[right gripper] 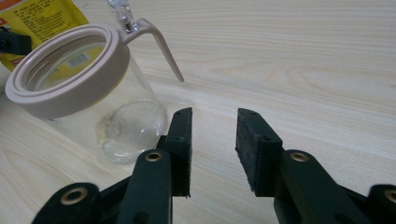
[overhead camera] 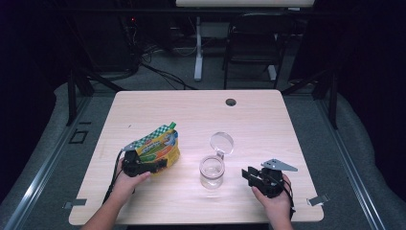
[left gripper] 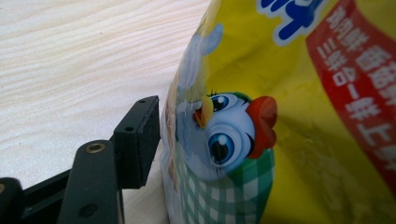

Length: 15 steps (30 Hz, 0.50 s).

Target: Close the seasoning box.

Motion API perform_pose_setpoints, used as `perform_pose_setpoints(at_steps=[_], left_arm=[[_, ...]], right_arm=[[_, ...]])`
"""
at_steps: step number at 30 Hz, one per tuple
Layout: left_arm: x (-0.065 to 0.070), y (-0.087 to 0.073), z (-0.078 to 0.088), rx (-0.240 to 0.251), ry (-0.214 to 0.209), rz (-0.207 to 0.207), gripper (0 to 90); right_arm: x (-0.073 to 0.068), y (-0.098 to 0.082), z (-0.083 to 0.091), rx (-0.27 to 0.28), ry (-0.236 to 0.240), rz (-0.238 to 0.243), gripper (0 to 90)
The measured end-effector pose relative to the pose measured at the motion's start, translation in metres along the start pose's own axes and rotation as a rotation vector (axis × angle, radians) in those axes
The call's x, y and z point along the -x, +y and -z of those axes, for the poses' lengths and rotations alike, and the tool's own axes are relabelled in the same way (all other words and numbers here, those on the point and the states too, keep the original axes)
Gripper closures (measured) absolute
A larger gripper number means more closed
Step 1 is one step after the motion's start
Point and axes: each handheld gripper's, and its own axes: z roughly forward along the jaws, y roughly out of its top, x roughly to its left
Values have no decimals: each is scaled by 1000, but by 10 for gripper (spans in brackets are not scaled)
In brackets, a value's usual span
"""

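A yellow snack bag (overhead camera: 160, 146) with a green-checked top stands tilted at the table's left. My left gripper (overhead camera: 160, 165) is shut on its lower edge. In the left gripper view the bag (left gripper: 280, 116), printed with a cartoon bird, rises close in front, one black finger (left gripper: 137, 140) presses its side, and the other finger is hidden behind it. A clear glass jar (overhead camera: 211, 171) stands mid-table with its round hinged lid (overhead camera: 221, 142) flipped open behind it. My right gripper (overhead camera: 246, 175) rests to the jar's right, open and holding nothing. Seen from the right gripper (right gripper: 215, 144), the jar (right gripper: 84, 93) with its beige rim is ahead and to the left.
The light wooden table (overhead camera: 268, 124) has a cable hole (overhead camera: 231, 102) near its far edge. A dark chair (overhead camera: 253, 43) and a white desk leg (overhead camera: 198, 48) stand on the floor beyond it. Bare tabletop lies behind and right of the jar.
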Motion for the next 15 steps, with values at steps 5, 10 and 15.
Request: perform_pose_setpoints(at_steps=[5, 10, 15], left_arm=[[1, -3, -3, 0, 7, -2, 391], [2, -6, -4, 7, 11, -8, 392], [2, -12, -11, -13, 29, -22, 404]], right_arm=[[0, 0, 0, 0, 1, 0, 664], [-1, 0, -1, 2, 0, 0, 664], [-1, 1, -1, 6, 5, 1, 663]])
